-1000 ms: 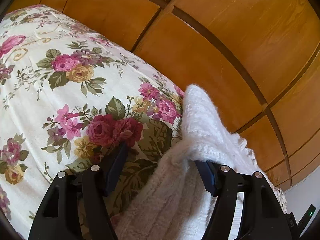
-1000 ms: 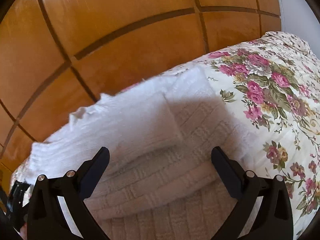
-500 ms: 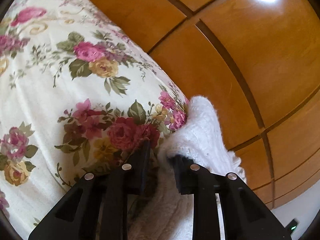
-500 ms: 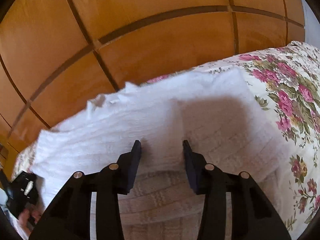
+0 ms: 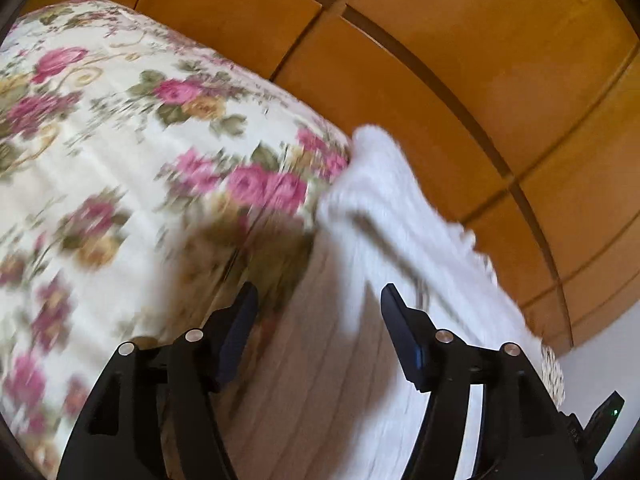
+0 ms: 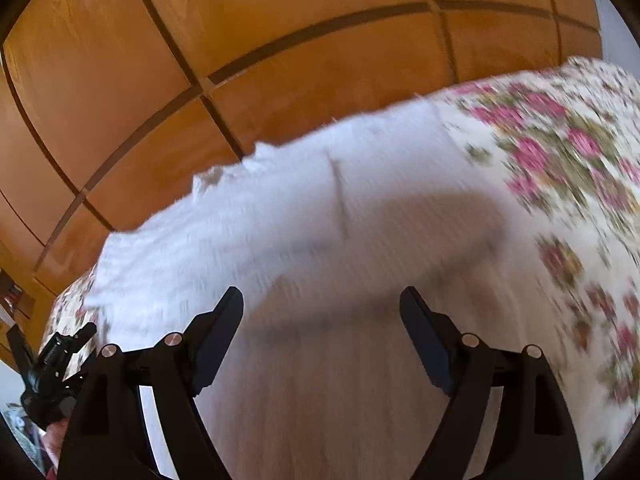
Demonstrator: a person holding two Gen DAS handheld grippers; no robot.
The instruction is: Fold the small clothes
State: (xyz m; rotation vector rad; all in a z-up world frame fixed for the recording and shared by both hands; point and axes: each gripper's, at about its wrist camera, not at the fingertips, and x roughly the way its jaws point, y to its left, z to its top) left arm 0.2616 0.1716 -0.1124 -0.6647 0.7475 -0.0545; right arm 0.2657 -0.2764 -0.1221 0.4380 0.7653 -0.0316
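Your left hand-held gripper (image 5: 316, 300) and right hand-held gripper (image 6: 320, 304) have just been opening; both stand spread, empty, above the white knit garment (image 6: 280, 220) on the bed (image 5: 100, 140).

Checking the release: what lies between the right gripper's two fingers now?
Only the white knit garment, lying below the open right gripper, whose jaws have just been opening; neither pad presses it. Right wrist view.

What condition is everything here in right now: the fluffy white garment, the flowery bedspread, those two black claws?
White knitted garment: lying folded on the bed, layers stacked, not gripped by either claw.
Left claw: open, jaws just widened; garment edge below it, nothing pinched.
Right claw: open, jaws just widened, above the garment, holding nothing.
Floral bedspread: spread flat under the garment.
Wooden wardrobe doors: shut.
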